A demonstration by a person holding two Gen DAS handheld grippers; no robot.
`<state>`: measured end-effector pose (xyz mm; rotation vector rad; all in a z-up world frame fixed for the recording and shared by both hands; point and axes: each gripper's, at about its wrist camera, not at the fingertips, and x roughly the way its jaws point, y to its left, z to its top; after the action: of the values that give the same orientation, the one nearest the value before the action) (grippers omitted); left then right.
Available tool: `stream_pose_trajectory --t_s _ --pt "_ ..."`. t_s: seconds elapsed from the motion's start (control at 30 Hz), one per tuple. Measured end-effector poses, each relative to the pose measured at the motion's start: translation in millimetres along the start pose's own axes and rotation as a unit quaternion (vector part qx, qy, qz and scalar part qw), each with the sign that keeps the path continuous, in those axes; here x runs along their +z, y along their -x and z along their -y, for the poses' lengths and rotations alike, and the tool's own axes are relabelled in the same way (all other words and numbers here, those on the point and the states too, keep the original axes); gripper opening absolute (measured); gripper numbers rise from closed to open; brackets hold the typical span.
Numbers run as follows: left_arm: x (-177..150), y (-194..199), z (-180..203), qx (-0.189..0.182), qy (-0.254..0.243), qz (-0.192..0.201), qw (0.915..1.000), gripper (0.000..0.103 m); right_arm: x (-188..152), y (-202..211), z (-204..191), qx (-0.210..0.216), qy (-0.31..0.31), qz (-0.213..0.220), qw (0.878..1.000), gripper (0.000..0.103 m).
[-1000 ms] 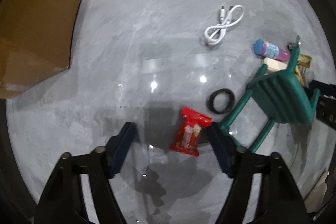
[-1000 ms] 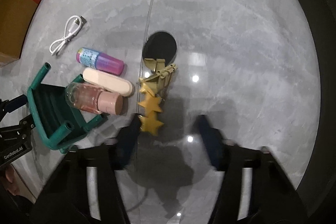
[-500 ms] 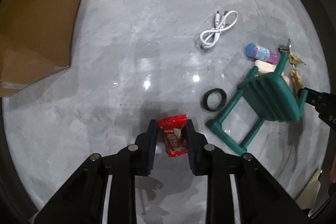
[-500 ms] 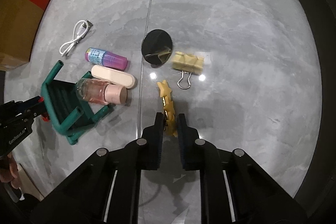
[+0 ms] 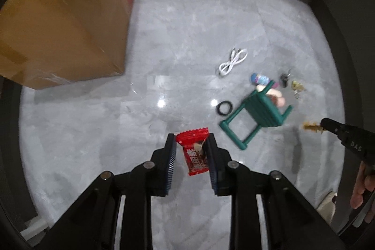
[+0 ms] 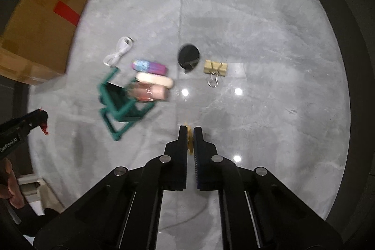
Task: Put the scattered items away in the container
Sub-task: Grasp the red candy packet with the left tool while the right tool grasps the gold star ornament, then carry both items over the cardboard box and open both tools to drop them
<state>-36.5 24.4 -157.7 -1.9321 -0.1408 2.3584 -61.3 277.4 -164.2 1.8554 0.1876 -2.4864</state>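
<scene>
Now, left gripper [image 5: 191, 144]: pinched the red snack packet [image 5: 195, 154], lifted off the floor.
Right gripper [image 6: 190, 132]: pressed on the yellow star clip [image 6: 190, 143].
Advice: carry both level toward the cardboard box [image 5: 63, 22], releasing only above it.

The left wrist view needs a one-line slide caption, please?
Left gripper shut on a red snack packet above grey floor, brown cardboard box ahead-left, green plastic rack to the right.
</scene>
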Motion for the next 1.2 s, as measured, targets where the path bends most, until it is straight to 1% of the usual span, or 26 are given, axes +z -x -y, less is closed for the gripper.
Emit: stream_pose_trajectory --t_s 0.2,0.33,0.47,0.57,0.67,0.77,0.9,1.0,1.2 --pt "7.7 54.6 21.4 -0.006 -0.002 0.029 0.9996 0.025 -6.9 70.9 -5.5 0.017 0.006 0.034 0.999 0.005" --pt "10.1 95.6 26.7 -0.008 -0.003 0.047 0.9989 0.025 -5.8 112.7 -16.4 0.025 0.015 0.054 0.998 0.005" --pt "8.9 123.2 23.4 -0.01 0.005 0.045 0.9989 0.025 -9.3 149.5 -23.6 0.034 0.023 0.066 0.997 0.005" --pt "5.7 133.5 20.0 -0.008 0.005 0.044 0.999 0.025 -9.4 166.6 -27.7 0.041 0.026 0.067 0.997 0.005" --pt "0.1 134.8 15.9 -0.012 0.002 0.041 0.9991 0.025 -7.5 175.0 -35.3 0.041 0.033 0.076 0.996 0.004" --pt "-2.1 127.3 14.8 -0.015 0.004 0.035 0.9993 0.025 -7.9 169.9 -42.5 0.037 0.036 0.077 0.996 0.004" --pt "-1.9 119.3 13.3 -0.023 0.008 0.021 0.9995 0.025 -9.5 158.5 -51.9 0.019 0.04 0.07 0.997 0.004" --pt "1.3 122.7 13.1 -0.019 0.004 0.03 0.9993 0.025 -9.9 152.6 -59.8 0.005 0.051 0.066 0.996 0.005" --pt "12.0 137.2 8.1 -0.012 0.003 0.044 0.9989 0.025 0.5 150.8 -78.3 0.017 0.059 0.06 0.996 0.005"
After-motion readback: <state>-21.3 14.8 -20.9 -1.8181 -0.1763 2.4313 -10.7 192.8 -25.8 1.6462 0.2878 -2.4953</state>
